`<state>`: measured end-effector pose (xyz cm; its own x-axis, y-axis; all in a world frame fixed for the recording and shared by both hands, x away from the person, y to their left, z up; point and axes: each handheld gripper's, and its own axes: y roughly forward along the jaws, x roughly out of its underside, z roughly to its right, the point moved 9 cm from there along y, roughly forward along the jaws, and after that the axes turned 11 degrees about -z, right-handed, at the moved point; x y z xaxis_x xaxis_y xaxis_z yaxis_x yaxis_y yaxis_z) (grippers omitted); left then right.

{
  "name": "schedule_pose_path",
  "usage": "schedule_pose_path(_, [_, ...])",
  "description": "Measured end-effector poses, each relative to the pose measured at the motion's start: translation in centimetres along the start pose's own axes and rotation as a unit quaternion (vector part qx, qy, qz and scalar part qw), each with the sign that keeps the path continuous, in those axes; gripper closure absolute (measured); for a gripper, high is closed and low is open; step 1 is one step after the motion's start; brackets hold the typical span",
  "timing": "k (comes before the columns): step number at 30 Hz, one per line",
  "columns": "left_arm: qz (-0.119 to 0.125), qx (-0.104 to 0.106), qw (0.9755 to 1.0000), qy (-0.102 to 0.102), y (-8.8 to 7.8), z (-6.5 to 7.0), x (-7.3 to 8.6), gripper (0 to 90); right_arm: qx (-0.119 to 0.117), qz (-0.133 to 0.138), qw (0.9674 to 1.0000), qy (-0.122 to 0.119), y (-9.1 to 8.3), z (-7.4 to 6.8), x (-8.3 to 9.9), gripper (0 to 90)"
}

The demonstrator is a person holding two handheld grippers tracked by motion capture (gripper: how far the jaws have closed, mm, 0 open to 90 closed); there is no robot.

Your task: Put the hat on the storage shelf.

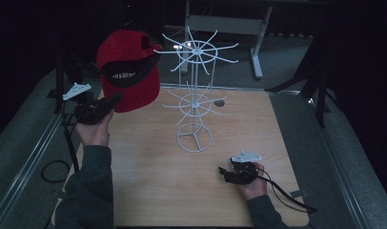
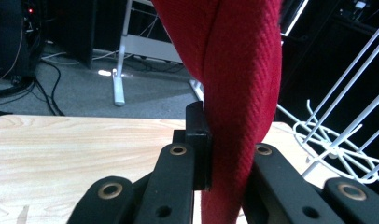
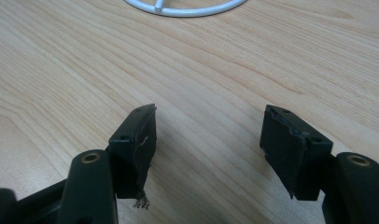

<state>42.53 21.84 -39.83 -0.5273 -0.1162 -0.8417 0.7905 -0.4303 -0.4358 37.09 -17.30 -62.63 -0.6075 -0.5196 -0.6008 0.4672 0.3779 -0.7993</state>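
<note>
My left gripper (image 1: 114, 101) is clamped on the red cap (image 1: 128, 69), its jaws pinching a fold of the red fabric (image 2: 239, 116) at the cap's lower edge, so the cap rises above and ahead of the jaws, clear of the wooden table (image 1: 148, 176). In the high view the cap's black panel with small white lettering, too small for me to read, faces me, and the cap's far side sits just beside the top ring of the white wire rack (image 1: 195, 90); I cannot tell whether the two touch. From the left gripper view the rack's white prongs (image 2: 337, 140) stand off to the right of the jaws, past the cloth. My right gripper (image 1: 224, 171) rests low over the near part of the table, well apart from the cap, with its jaws spread wide and bare wood (image 3: 211, 93) between them. Ahead of those jaws, at the top of the right gripper view, lies the rack's round white base ring (image 3: 185, 9). A hand (image 1: 94, 131) holds each tool, grey sleeves coming in from my side.
</note>
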Motion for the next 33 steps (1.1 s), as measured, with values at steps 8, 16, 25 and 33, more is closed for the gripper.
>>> schedule_pose_path(8, [0.013, 0.012, 0.9998, -0.005, -0.4, 0.6, -0.9, 86.2, -0.001, 0.001, 1.0000, -0.001, 0.0, 0.0, 0.0, 35.3])
schedule_pose_path(16, [0.024, 0.010, 0.9997, -0.003, -0.8, 0.7, -1.7, 86.2, -0.001, 0.001, 1.0000, -0.001, 0.0, 0.0, 0.0, 35.2])
schedule_pose_path(25, [0.034, 0.013, 0.9993, 0.001, -1.2, 1.1, -2.5, 86.2, 0.000, 0.001, 1.0000, -0.002, 0.1, 0.1, -0.1, 34.4])
schedule_pose_path(33, [0.039, 0.013, 0.9992, 0.005, -1.5, 1.4, -3.0, 86.2, 0.000, 0.000, 1.0000, 0.000, 0.1, 0.1, -0.1, 33.6])
